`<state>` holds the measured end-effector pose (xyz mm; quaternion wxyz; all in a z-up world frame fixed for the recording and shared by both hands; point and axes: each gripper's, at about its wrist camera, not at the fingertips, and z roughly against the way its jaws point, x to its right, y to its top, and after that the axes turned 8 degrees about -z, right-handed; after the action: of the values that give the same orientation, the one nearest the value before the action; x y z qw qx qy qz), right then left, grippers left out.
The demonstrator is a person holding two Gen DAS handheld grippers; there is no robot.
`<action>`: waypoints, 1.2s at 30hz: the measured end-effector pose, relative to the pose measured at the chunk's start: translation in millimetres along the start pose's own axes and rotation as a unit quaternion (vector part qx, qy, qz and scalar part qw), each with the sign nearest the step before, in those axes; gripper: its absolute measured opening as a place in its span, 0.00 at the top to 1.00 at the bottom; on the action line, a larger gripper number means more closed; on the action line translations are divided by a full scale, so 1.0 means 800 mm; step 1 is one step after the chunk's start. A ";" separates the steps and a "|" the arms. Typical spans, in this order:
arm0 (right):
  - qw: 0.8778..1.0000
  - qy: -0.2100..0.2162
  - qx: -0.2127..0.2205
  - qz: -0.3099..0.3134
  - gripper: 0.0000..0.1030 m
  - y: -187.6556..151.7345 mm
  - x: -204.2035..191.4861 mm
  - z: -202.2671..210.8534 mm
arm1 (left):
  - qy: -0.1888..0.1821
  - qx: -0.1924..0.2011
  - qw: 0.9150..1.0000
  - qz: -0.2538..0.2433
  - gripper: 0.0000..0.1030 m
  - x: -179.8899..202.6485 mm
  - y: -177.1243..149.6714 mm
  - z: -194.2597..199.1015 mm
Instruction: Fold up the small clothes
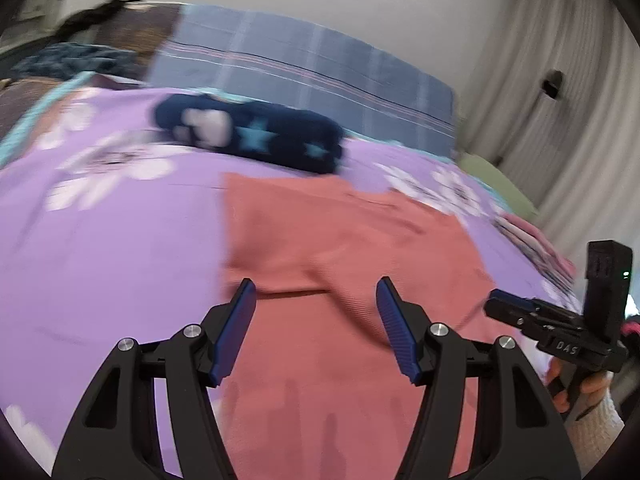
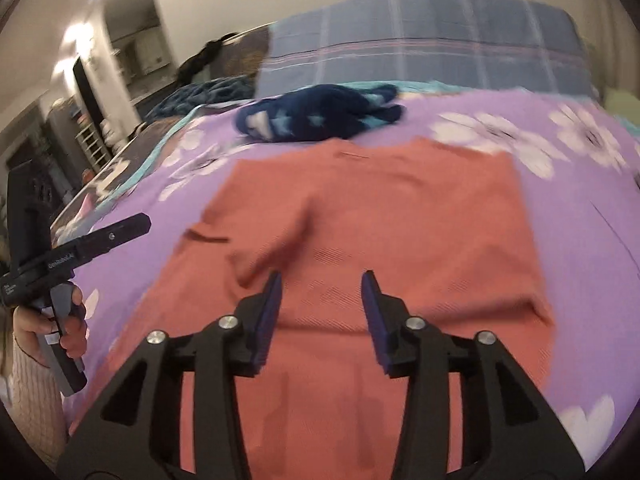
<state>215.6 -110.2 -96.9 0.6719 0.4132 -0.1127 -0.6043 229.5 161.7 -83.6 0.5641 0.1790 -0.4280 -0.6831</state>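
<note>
A salmon-red garment [image 1: 328,288] lies spread on the purple flowered bedsheet [image 1: 120,248], one sleeve folded in over its middle; it also shows in the right wrist view [image 2: 380,224]. My left gripper [image 1: 316,292] is open and empty, held above the garment's near part. My right gripper [image 2: 322,284] is open and empty above the same garment. The right gripper's body shows at the right edge of the left wrist view [image 1: 552,320]; its jaws look shut from that side. The left gripper shows at the left edge of the right wrist view [image 2: 80,248].
A dark blue garment with light stars [image 1: 256,136] lies bunched behind the red one, also in the right wrist view [image 2: 320,116]. A blue plaid pillow [image 1: 304,72] stands at the head of the bed. Grey curtains [image 1: 560,120] hang at the right.
</note>
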 end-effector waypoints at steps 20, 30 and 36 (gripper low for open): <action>0.995 -0.060 -0.007 -0.083 0.53 -0.001 0.097 -0.029 | -0.085 -0.058 0.994 0.043 0.96 0.024 0.034 -0.091; 0.991 -0.001 0.009 -0.134 0.50 -0.009 0.126 -0.021 | 0.027 0.081 0.996 0.040 0.95 0.015 0.029 0.050; 0.990 0.010 0.012 -0.142 0.48 -0.011 0.131 -0.020 | 0.052 -0.006 0.995 0.084 0.67 -0.004 -0.051 0.019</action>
<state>245.4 -197.6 -149.0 0.5750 0.4396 -0.0532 -0.6880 194.4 170.3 -107.7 0.6423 0.1740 -0.4075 -0.6254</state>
